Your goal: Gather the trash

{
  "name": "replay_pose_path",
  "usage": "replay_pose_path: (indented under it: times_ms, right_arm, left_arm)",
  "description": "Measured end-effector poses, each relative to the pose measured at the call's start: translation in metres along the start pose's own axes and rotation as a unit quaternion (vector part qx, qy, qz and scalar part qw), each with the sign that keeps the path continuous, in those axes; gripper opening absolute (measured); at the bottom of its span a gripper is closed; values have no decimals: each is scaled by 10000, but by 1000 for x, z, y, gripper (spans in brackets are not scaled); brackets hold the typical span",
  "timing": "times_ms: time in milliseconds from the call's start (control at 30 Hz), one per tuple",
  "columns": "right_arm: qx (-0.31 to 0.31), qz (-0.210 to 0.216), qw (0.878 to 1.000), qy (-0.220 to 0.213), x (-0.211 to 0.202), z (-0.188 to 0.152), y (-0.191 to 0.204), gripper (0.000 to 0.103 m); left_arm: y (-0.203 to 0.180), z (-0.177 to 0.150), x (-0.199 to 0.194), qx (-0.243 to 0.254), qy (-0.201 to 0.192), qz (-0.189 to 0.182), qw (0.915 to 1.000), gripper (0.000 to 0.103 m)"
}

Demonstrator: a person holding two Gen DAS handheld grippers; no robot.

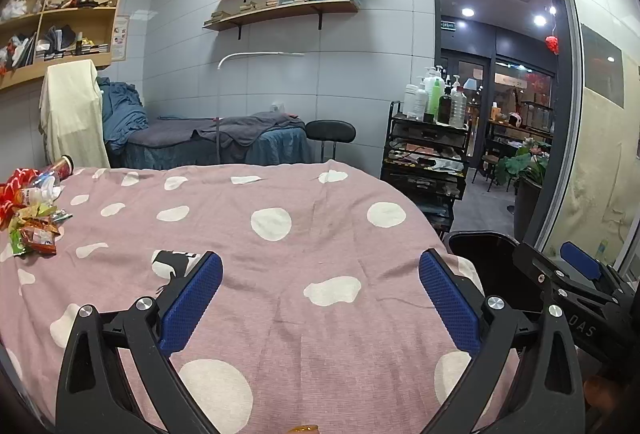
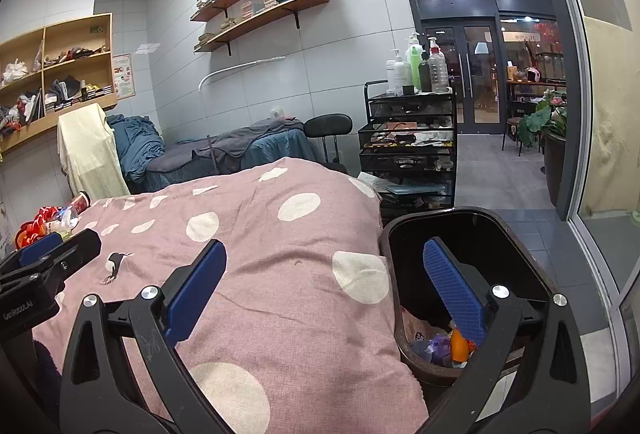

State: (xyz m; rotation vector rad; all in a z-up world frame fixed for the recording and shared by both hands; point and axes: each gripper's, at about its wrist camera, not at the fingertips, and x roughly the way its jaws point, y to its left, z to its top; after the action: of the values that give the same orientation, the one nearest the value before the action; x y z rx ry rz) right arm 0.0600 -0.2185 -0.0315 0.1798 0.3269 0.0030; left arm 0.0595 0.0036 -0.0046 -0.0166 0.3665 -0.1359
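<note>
Pink polka-dot cloth covers the bed beneath both claws. Left claw is spread wide, holding nothing. Right claw is likewise spread and empty, its right finger over the black plastic bin. Colourful crumpled wrappers lie far left.

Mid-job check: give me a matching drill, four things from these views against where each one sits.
Things:
1. pile of colourful snack wrappers
2. black plastic trash bin
3. orange bottle-shaped piece of trash
4. green pump bottle

Places:
A. top of the black wire cart
B. on the floor beside the bed's right edge
C. far left of the pink polka-dot blanket
D. bottom of the bin

Pairs: 1-C, 2-B, 3-D, 4-A
</note>
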Motion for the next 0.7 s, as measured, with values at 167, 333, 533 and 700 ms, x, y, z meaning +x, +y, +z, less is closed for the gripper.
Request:
replay_pose_path:
  times_ms: [167,333,533,700]
  right_arm:
    - [4,-4,10000,4,0,0,0,97]
    - [13,-5,10000,-5,0,0,-1,98]
    - [29,-26,10000,-7,-1,0,-1,98]
    - [42,-33,10000,-6,-1,0,-2,98]
  left_arm:
    - [0,1,-1,21,-45,2,10000,98]
    - [-2,1,0,60,-60,-28,10000,98]
    - [-3,1,0,76,-65,-76,9999,98]
    - [-1,1,1,0,-11,-182,9998,98]
